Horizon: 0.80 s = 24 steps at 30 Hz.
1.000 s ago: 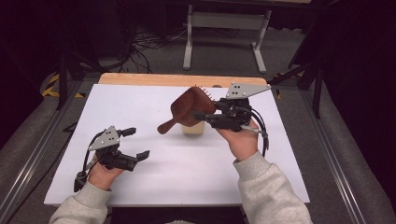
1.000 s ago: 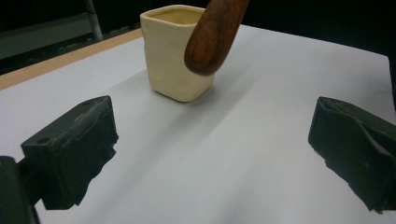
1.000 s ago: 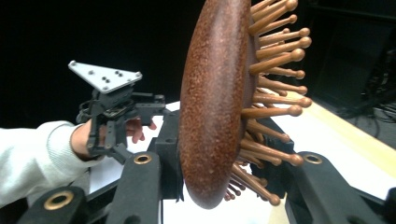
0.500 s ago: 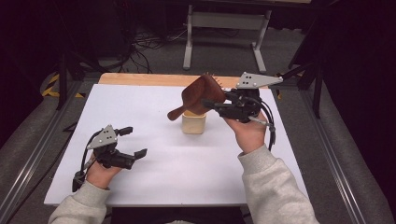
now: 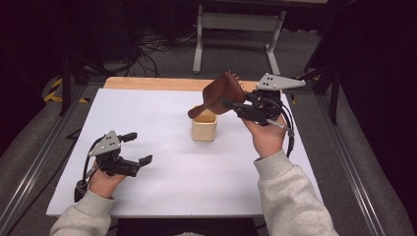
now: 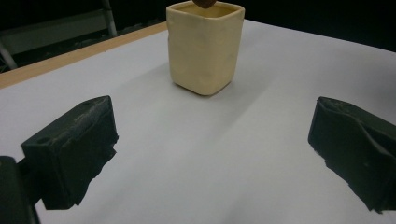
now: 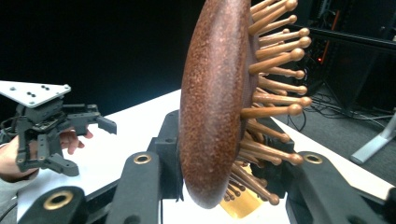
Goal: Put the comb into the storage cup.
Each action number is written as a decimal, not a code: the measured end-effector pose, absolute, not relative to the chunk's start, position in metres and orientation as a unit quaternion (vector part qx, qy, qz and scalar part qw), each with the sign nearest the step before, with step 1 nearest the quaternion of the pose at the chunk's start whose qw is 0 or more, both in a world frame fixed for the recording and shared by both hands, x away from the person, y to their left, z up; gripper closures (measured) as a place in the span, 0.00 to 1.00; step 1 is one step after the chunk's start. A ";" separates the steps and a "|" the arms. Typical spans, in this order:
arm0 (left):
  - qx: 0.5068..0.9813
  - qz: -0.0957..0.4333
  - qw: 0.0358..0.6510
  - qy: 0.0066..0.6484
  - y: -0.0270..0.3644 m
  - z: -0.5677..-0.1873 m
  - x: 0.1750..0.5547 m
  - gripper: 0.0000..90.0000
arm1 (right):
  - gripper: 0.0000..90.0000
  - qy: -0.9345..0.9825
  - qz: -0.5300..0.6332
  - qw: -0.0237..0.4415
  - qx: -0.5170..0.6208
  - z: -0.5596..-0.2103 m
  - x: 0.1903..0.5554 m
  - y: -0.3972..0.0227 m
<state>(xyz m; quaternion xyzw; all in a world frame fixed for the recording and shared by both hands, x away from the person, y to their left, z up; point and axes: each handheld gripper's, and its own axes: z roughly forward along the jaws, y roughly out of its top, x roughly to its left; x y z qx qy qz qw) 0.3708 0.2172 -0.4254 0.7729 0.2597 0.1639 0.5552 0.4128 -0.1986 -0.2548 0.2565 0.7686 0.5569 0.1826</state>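
The hairbrush (image 5: 222, 94) hangs in the air right of centre, over the far part of the white worktop (image 5: 167, 187), its handle slanting down to the mouth of the cream cup (image 5: 204, 129). It is brown, with an oval speckled back and wooden pins tipped with small balls. The right tool (image 5: 231, 104) pinches the brush head; the right hand (image 5: 265, 135) holds it raised, pointing left, forearm reaching up from the near edge. The left tool (image 5: 137, 147) rests low at the near left, its jaws spread with nothing between them, pointing towards the cup.
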 end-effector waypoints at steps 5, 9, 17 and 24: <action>0.773 0.163 0.555 0.260 0.217 -0.425 0.371 0.03 | 0.67 0.764 0.553 0.194 0.270 -0.256 0.416 -0.204; 0.772 0.162 0.557 0.260 0.218 -0.425 0.371 0.03 | 0.67 0.761 0.548 0.199 0.283 -0.258 0.420 -0.208; 0.771 0.161 0.558 0.262 0.217 -0.425 0.370 0.03 | 0.67 0.762 0.539 0.204 0.295 -0.262 0.424 -0.209; 0.772 0.161 0.557 0.261 0.218 -0.425 0.370 0.03 | 0.67 0.763 0.533 0.210 0.300 -0.266 0.427 -0.209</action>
